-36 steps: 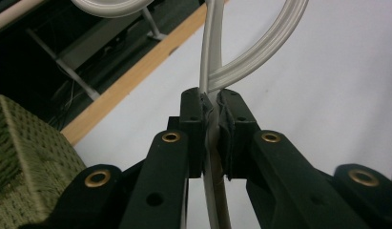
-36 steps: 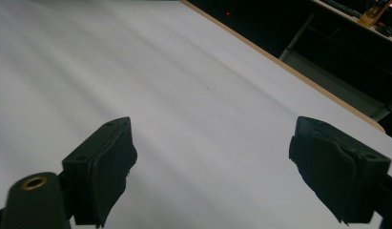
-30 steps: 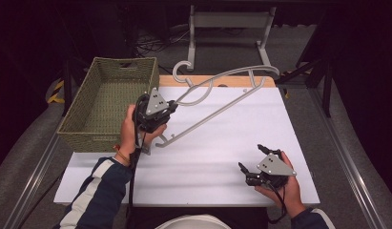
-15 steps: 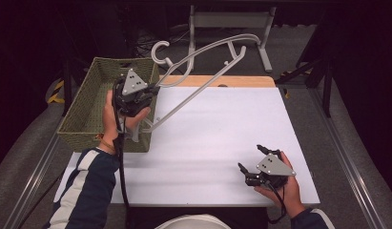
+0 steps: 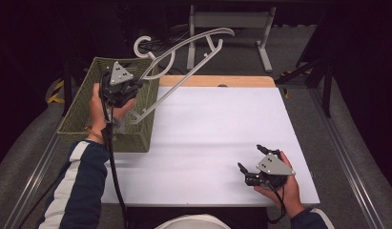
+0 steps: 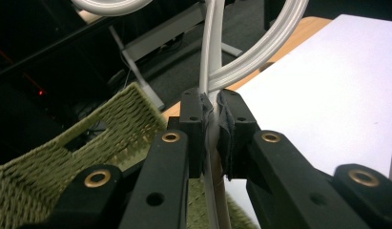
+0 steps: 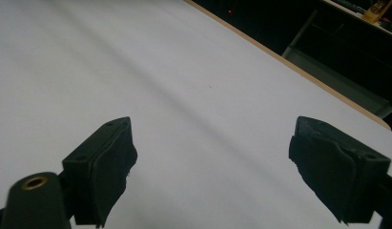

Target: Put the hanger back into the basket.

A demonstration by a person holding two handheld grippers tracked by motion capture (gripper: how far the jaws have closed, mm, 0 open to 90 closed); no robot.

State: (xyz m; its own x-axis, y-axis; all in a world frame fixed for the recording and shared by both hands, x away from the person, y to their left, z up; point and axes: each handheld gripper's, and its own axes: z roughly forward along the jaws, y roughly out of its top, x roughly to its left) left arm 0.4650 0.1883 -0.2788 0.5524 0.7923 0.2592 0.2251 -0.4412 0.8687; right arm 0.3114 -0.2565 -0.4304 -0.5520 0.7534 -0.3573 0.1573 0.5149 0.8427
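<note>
- High view: the white table (image 5: 208,143) lies bare across its middle, the same as a second ago
- the green woven basket (image 5: 84,107) sits at the table's left edge where it sat before; what little of its inside can be seen past the hand and gripper looks empty
- the pale grey hanger (image 5: 184,50) has gone from lying low over the table's left part to hanging up over the basket's right rim, hook (image 5: 142,46) up and to the left, shoulder bar reaching beyond the table's far edge
- the left gripper (image 5: 119,86) has carried it leftward and a little upward and is now above the basket; in the left gripper view its pads (image 6: 203,124) are pinched tight on a thin bar of the hanger (image 6: 210,52)
- the right gripper (image 5: 263,167) has not shifted from the table's near right corner, with its jaws spread wide and nothing between them
</note>
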